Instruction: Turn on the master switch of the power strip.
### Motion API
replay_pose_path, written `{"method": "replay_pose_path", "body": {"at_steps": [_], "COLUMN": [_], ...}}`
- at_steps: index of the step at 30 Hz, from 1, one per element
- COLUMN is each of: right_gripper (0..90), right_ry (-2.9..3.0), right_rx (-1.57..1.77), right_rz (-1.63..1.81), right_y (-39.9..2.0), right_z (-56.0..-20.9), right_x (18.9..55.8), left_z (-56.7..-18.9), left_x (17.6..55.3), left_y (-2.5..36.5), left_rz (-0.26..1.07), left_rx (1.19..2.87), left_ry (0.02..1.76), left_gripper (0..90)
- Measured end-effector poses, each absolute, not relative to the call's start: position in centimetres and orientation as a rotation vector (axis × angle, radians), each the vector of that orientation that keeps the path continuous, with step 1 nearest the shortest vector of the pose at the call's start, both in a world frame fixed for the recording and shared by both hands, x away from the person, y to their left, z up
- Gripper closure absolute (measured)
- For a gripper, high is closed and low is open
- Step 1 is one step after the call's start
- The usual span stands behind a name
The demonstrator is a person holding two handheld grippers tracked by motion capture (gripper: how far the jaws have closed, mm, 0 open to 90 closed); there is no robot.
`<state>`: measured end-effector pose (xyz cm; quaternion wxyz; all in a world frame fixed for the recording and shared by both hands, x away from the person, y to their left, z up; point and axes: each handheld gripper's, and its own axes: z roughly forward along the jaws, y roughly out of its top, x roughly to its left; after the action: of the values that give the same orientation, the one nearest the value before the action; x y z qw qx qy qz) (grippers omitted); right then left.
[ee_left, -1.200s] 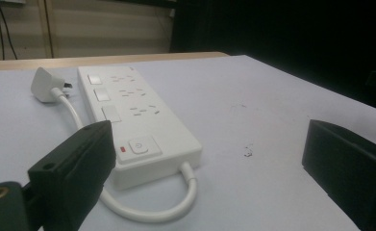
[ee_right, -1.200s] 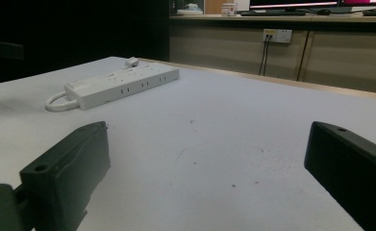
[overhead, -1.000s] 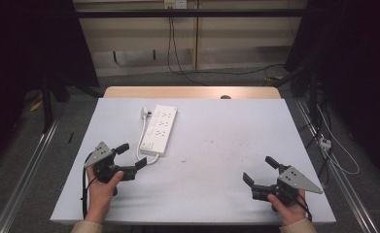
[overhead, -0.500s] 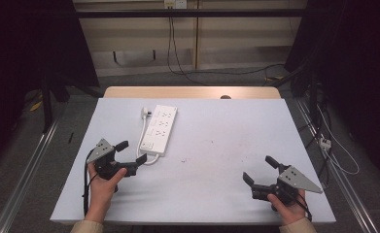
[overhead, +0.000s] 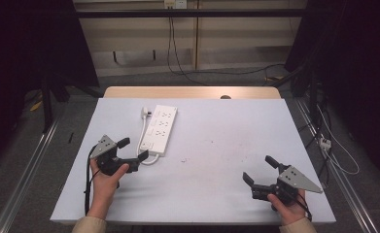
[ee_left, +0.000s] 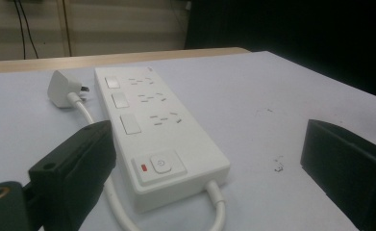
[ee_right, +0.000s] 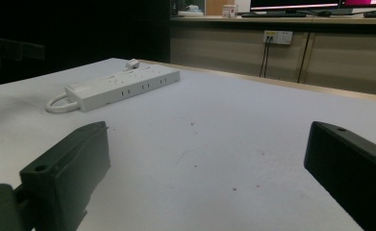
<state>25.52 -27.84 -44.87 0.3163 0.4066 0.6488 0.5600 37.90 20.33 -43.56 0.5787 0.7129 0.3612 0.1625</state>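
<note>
A white power strip (overhead: 159, 129) (ee_left: 156, 134) (ee_right: 123, 86) lies on the table's left half, its white cable looping at the near end and its plug (overhead: 146, 113) (ee_left: 63, 89) resting beside the far end. My left gripper (overhead: 132, 149) (ee_left: 209, 168) is open just short of the strip's near end, jaws wide with nothing between them. My right gripper (overhead: 259, 170) (ee_right: 205, 178) is open low over the table's near right area, empty, pointing left toward the strip.
The pale table surface (overhead: 226, 136) has faint specks and scuffs at centre right. A wooden strip (overhead: 187, 92) borders the far edge. Cables (overhead: 178, 53) hang against the back wall, and a wall socket (ee_right: 278, 37) sits above the far bench.
My left gripper has shifted slightly forward and right toward the power strip's near end. The right gripper has stayed where it was.
</note>
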Motion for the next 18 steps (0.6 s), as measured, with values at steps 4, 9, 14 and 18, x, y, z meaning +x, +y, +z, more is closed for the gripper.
{"method": "replay_pose_path", "body": {"at_steps": [4,9,14,18], "right_gripper": [1.8,1.8,1.8,1.8], "right_ry": [1.705,1.706,1.707,1.707], "right_rx": [1.073,1.073,1.067,1.068], "right_rz": [1.476,1.478,1.475,1.476], "right_y": [-27.8,-27.8,-27.9,-27.9], "right_z": [-44.9,-44.9,-44.8,-44.8], "right_x": [25.5,25.5,25.5,25.5], "left_z": [-43.6,-43.6,-43.6,-43.6], "left_x": [38.3,38.5,38.9,39.1], "left_y": [20.2,19.9,19.8,19.7], "left_rz": [0.385,0.386,0.391,0.388], "left_rx": [1.664,1.673,1.674,1.671], "left_ry": [0.850,0.850,0.856,0.856], "left_gripper": [5.3,5.7,6.0,6.5]}}
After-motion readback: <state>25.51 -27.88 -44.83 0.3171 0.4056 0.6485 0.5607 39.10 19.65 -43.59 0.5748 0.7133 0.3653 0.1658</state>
